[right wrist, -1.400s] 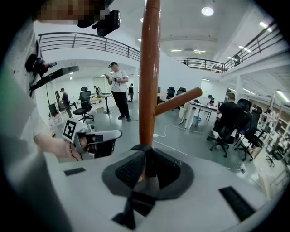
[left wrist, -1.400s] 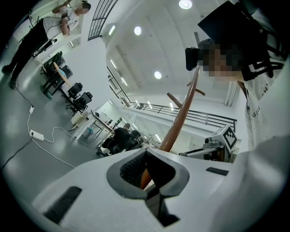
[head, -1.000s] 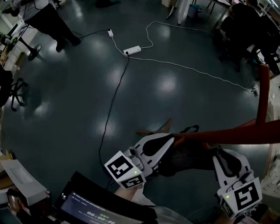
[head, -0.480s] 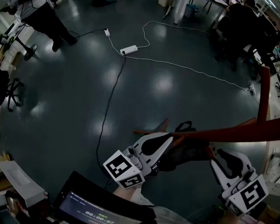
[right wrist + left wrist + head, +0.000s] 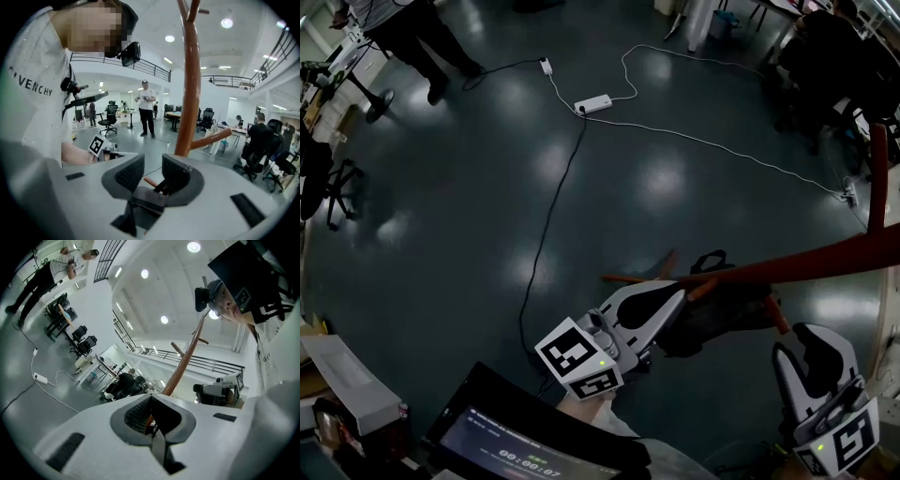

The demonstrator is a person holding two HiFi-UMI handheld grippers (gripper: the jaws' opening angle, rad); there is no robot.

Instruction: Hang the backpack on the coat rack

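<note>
Open-plan office with desks (image 5: 176,114) and swivel chairs (image 5: 109,117)

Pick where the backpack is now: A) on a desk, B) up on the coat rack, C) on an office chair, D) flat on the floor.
B: the backpack hangs against the pole of the coat rack, up at its pegs.

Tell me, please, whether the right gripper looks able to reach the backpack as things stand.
Probably yes: the right gripper, jaws opening and empty, sits close beside the backpack on the coat rack, with nothing between them.
</note>
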